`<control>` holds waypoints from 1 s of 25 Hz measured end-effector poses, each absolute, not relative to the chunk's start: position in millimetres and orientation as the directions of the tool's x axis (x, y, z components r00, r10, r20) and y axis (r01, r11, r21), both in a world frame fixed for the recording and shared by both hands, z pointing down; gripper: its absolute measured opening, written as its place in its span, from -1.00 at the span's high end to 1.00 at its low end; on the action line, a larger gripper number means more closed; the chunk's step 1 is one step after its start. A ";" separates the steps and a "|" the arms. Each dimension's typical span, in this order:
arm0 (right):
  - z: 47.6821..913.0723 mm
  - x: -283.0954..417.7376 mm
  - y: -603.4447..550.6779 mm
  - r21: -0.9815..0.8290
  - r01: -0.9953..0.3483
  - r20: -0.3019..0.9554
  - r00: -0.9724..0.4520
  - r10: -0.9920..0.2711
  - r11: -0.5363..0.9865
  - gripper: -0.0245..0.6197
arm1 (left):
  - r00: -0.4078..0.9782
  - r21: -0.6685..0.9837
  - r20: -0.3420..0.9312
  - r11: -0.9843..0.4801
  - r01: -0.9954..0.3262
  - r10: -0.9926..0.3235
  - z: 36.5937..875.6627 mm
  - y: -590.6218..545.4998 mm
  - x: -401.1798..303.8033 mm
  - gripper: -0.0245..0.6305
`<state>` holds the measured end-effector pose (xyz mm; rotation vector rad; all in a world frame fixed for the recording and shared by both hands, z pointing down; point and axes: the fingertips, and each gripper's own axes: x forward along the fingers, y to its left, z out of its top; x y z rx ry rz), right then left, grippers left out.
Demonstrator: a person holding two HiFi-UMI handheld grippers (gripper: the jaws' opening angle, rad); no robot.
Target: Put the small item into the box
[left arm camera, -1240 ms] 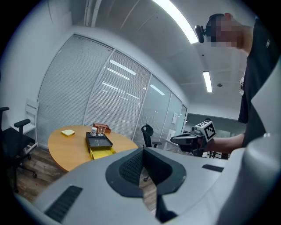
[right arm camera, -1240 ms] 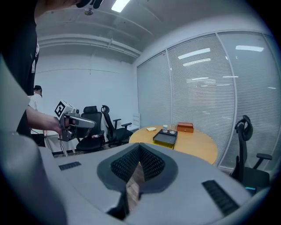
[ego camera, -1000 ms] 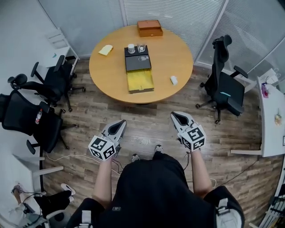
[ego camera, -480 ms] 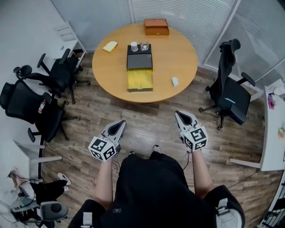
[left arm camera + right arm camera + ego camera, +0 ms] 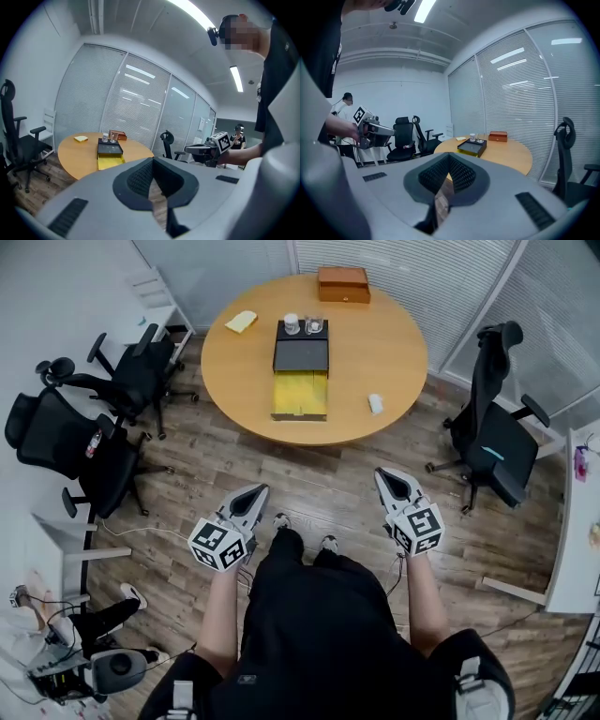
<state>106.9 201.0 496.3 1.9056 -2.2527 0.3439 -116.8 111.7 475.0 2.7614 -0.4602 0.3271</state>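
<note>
A small white item point(image 5: 376, 403) lies near the right edge of the round wooden table point(image 5: 394, 343). At the table's middle stands a black box point(image 5: 301, 354) with its yellow drawer point(image 5: 300, 395) pulled out towards me; the box also shows in the left gripper view point(image 5: 109, 150) and the right gripper view point(image 5: 472, 147). My left gripper point(image 5: 258, 489) and right gripper point(image 5: 384, 472) hang over the wooden floor, well short of the table. Both are shut with nothing between the jaws, as the left gripper point(image 5: 151, 161) and right gripper point(image 5: 449, 157) show in their own views.
A brown wooden case point(image 5: 343, 284) sits at the table's far edge, with two glasses point(image 5: 302, 324) behind the black box and a yellow pad point(image 5: 242, 322) at the left. Black office chairs stand at the left point(image 5: 66, 442) and right point(image 5: 502, 442). Another person point(image 5: 342, 115) stands across the room.
The person has stepped, and the table has shifted up and to the right in the head view. Both grippers stay shut and empty in front of the body.
</note>
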 end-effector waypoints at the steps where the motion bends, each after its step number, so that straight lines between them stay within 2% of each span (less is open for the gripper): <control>1: 498.2 106.0 202.0 -0.065 -0.985 0.281 -0.171 -0.944 0.159 0.91 | 0.923 0.274 0.273 -0.898 -0.345 -0.271 475.6 112.5 -114.9 0.91; 16: 509.1 120.6 191.1 -0.069 -0.990 0.338 -0.136 -0.931 0.120 0.91 | 0.941 0.295 0.249 -0.908 -0.299 -0.229 478.5 82.9 -89.4 0.91; 25: 509.1 106.6 136.4 -0.034 -0.986 0.370 -0.165 -0.914 0.164 0.91 | 0.939 0.329 0.267 -0.895 -0.301 -0.218 491.1 48.2 -101.6 0.91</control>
